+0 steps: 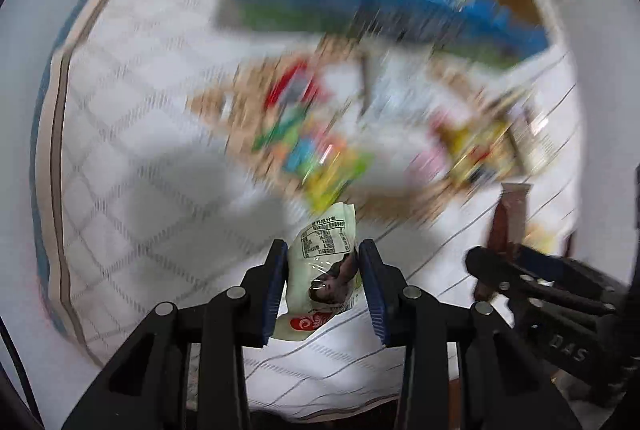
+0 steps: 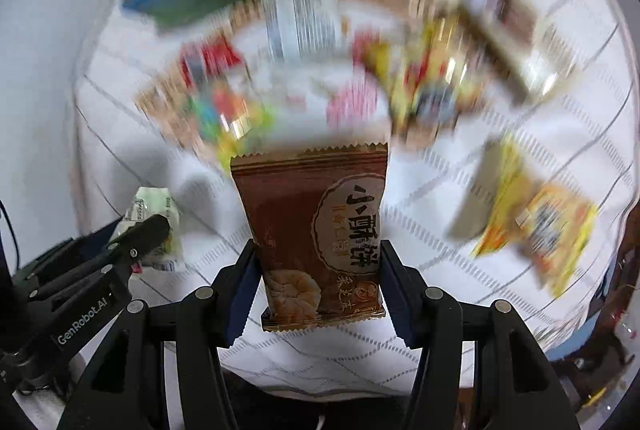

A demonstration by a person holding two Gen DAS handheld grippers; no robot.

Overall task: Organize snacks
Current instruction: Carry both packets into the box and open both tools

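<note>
Snack packs are up in both claws, above a white quilt. The brown biscuit pack stands long-way up, clamped at its sides by the right claw. The left claw squeezes a pale green pack, also pointing away. Blurry snacks lie beyond.

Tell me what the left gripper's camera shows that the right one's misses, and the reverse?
Only the left wrist view shows the nutrition table on the pale green packet held in the left gripper. Only the right wrist view shows the brown packet's printed front, clamped in the right gripper, and a yellow packet lying apart. Both show the white quilted cloth, the blurred snack pile and the box.
</note>
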